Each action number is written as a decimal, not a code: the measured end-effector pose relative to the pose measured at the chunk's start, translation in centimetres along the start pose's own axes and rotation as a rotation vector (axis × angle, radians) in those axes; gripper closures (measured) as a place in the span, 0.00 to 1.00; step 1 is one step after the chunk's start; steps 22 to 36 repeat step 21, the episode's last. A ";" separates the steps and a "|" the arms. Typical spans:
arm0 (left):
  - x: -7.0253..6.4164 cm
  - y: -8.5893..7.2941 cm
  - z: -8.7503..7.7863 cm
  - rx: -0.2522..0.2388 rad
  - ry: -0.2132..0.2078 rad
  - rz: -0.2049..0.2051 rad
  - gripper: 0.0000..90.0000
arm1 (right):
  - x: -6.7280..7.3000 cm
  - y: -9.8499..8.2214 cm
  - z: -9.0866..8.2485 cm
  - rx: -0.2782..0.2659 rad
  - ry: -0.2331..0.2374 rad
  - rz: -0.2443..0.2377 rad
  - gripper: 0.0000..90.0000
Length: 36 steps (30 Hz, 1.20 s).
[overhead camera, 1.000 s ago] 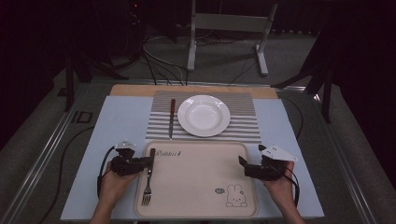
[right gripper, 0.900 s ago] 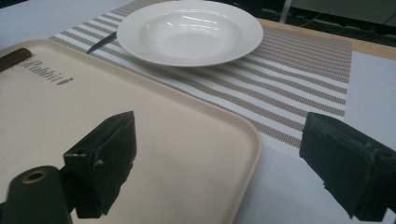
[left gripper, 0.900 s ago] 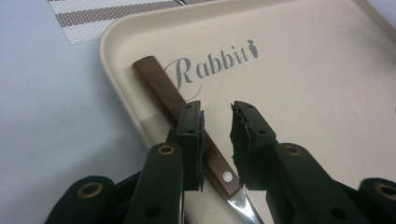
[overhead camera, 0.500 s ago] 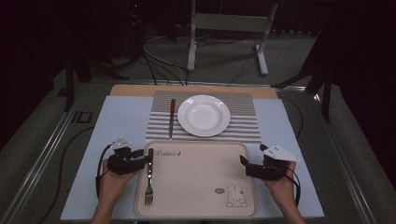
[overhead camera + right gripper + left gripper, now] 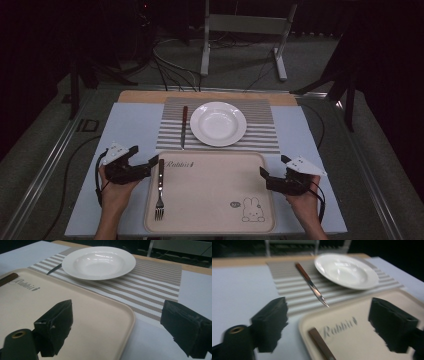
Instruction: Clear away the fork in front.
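The fork (image 5: pixel 160 191) lies flat along the left edge of the beige tray (image 5: pixel 215 220), tines toward the person, its brown handle end just inside the tray's corner; nothing grips it. Just beside that handle hangs the left gripper (image 5: pixel 142 161), whose jaws have just been opening and now stand wide with only the handle's tip below them, so the fork looks freshly set down. The right gripper (image 5: pixel 263 174) hovers open and empty at the tray's right rim. Beyond the tray, on the striped placemat (image 5: pixel 260 135), the white plate (image 5: pixel 218 123) sits with a knife (image 5: pixel 184 126) near its left, apart from it.
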<state>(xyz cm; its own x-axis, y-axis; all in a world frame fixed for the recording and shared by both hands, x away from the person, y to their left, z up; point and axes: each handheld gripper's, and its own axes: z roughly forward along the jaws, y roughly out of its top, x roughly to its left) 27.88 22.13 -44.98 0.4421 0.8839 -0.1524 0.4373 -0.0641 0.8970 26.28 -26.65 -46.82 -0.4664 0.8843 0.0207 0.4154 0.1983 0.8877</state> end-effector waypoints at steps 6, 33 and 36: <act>0.8 0.4 -1.3 -0.060 0.033 0.008 0.02 | -0.4 -0.4 -0.7 -0.016 -0.010 0.018 0.13; 1.4 0.4 -2.0 -0.095 0.067 0.029 0.00 | -1.0 -1.4 -2.2 -0.049 -0.038 0.031 0.13; 1.4 0.4 -2.0 -0.095 0.067 0.029 0.00 | -1.0 -1.4 -2.2 -0.049 -0.038 0.031 0.13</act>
